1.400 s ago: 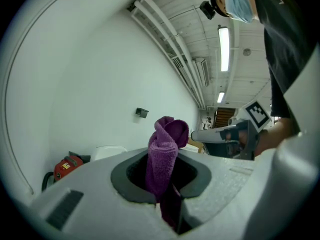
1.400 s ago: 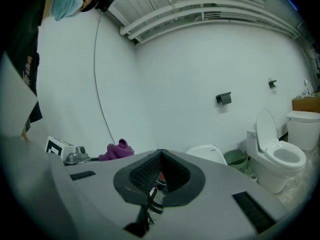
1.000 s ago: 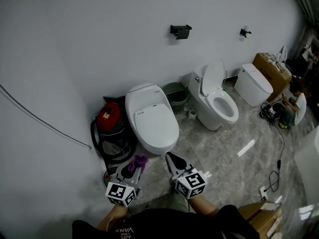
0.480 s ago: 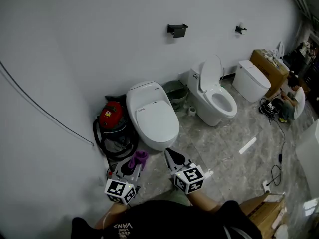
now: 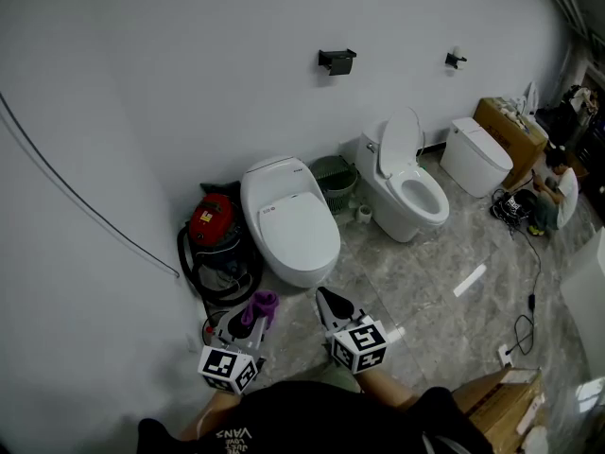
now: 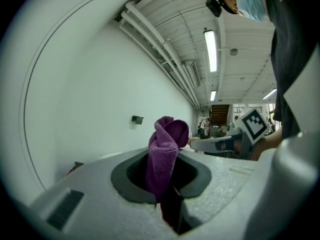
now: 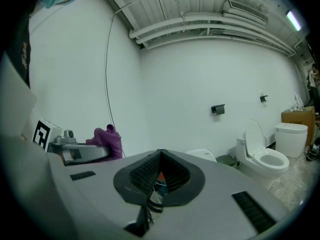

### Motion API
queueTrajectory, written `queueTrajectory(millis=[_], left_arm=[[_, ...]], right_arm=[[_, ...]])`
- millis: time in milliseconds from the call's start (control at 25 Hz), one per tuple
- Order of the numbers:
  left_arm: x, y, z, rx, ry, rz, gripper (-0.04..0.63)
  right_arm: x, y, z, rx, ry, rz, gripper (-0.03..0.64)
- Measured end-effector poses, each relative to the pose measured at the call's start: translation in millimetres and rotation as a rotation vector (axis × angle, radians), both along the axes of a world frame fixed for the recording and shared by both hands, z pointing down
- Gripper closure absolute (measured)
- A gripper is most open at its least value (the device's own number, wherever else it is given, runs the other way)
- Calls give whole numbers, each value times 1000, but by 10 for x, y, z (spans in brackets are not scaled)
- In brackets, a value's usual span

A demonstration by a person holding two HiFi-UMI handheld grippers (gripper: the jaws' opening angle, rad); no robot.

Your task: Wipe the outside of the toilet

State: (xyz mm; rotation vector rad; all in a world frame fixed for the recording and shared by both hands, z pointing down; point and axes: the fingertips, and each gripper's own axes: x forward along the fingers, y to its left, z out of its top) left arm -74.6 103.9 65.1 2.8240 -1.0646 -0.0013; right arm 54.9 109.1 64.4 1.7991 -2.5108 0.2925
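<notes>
A white toilet (image 5: 288, 220) with its lid down stands against the wall, ahead of both grippers. My left gripper (image 5: 248, 322) is shut on a purple cloth (image 5: 262, 304), which sticks up out of the jaws (image 6: 162, 149). It hangs in the air short of the toilet's front, touching nothing. Beside it my right gripper (image 5: 333, 305) comes to a point with its jaws together (image 7: 159, 156). A small red, blue and white thing shows low in the gap behind the tips; I cannot tell what it is.
A red vacuum (image 5: 210, 225) with a black hose sits left of the toilet, a green bin (image 5: 333, 180) right of it. Further right stand an open-lid toilet (image 5: 406, 183) and another toilet (image 5: 477, 154). Cables, a seated person (image 5: 553, 192) and cardboard boxes (image 5: 515, 126) fill the right side.
The head view has shifted slightly. Both grippers stay in about the same place before the toilet, with the cloth still held.
</notes>
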Motion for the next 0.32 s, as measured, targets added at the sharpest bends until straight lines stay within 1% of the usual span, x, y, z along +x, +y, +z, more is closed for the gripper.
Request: queueTrajectory(millis=[320], left_arm=[[-50,96,48,-18,22,-25,538]], right_arm=[[-32,85,50,-11,2,-5,620]])
